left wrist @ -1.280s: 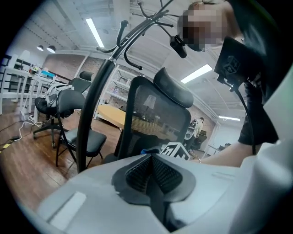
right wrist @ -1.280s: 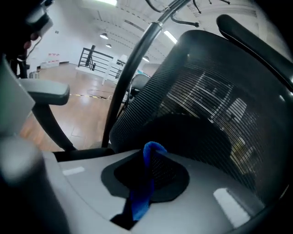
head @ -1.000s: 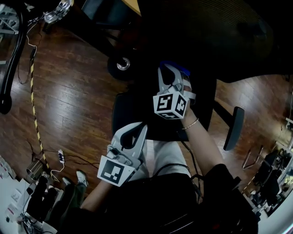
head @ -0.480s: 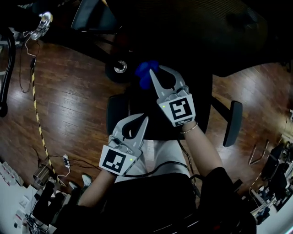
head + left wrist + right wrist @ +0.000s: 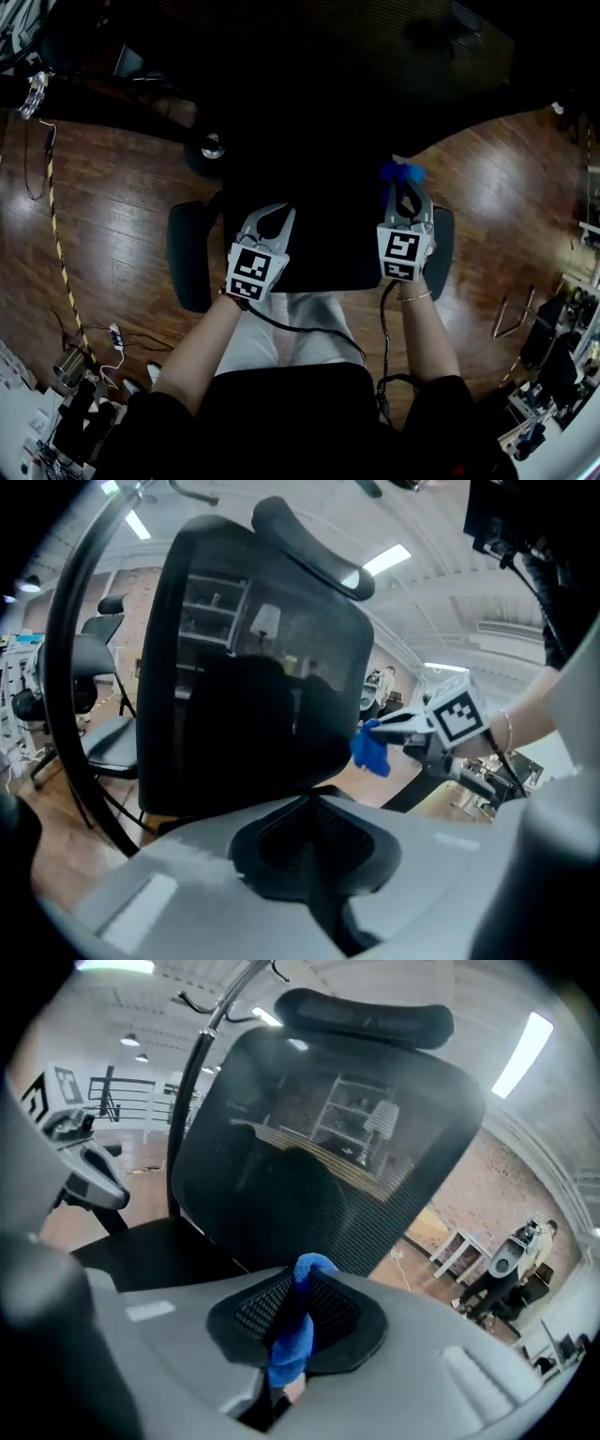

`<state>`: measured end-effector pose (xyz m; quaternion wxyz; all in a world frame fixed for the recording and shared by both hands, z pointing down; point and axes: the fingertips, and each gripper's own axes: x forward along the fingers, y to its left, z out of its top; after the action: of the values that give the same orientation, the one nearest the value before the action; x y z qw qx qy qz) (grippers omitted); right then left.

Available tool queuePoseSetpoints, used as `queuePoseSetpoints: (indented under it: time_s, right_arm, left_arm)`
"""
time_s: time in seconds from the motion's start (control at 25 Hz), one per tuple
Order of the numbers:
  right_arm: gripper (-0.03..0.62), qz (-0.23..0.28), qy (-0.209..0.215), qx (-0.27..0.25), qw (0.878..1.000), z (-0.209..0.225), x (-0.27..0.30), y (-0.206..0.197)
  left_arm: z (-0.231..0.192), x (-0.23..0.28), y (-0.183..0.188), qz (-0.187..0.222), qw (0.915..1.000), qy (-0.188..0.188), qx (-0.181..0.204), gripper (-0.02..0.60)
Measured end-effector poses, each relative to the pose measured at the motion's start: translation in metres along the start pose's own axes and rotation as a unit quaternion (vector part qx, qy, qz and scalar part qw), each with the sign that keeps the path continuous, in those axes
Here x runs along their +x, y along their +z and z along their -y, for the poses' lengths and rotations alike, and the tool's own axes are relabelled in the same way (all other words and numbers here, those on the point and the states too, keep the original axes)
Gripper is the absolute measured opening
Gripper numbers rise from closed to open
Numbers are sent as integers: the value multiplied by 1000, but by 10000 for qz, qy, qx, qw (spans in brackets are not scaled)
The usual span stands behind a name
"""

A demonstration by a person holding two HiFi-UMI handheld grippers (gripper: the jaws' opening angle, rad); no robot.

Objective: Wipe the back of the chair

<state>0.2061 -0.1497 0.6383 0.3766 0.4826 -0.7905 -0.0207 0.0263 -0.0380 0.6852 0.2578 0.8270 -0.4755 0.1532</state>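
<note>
While the right gripper [image 5: 298,1283] has its jaws pressed together on a blue cloth [image 5: 292,1335], a fold of which pokes up past their tips, we see the left gripper [image 5: 314,808] with its jaws closed too and nothing between them. Straight beyond both pairs of jaws stands the mesh chair back [image 5: 328,1176], upright and dark, with a curved headrest [image 5: 366,1016] across its top edge. From the left gripper view, the cloth hangs at the right edge of the chair back, low down; we cannot tell whether it touches the mesh or sits just beside it. From the head view, the left gripper is over the left part of the seat [image 5: 319,248] and the right gripper is near the seat's right edge, well apart from the left one, each just inside one of the two armrests [image 5: 187,253]. Under the chair we see a wooden floor [image 5: 112,206], with cables trailing along its left edge.
</note>
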Motion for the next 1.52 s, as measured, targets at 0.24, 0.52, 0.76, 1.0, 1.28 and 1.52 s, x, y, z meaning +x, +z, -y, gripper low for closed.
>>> queuePoseSetpoints:
  time_s: [0.24,0.52,0.76,1.0,1.28,1.52]
  right_arm:
    - [34,-953,-584,-49,9937,25,42,-35]
    - [35,-1556,-880,-247,9836,22,94,-49]
    - [35,-1280,-379,-472,9899,-24,105,-27]
    - [35,-777,279,-737,9939,-108,123,18]
    - [34,-326,1104,-1233,9857,-201,131,65]
    - [34,25,1600,-1549,9749,-269,128,94]
  left_arm:
    - [-6,12,-17,-131,9982,300,-502,8]
    - [-29,-1,4,240,9965,520,-609,8]
    - [-28,-23,22,585,9950,483,-651,8]
    - [-28,-59,39,967,9924,384,-655,8]
    - [-31,-98,59,1288,9881,282,-798,8]
    - [-42,-117,59,1298,9892,223,-645,8]
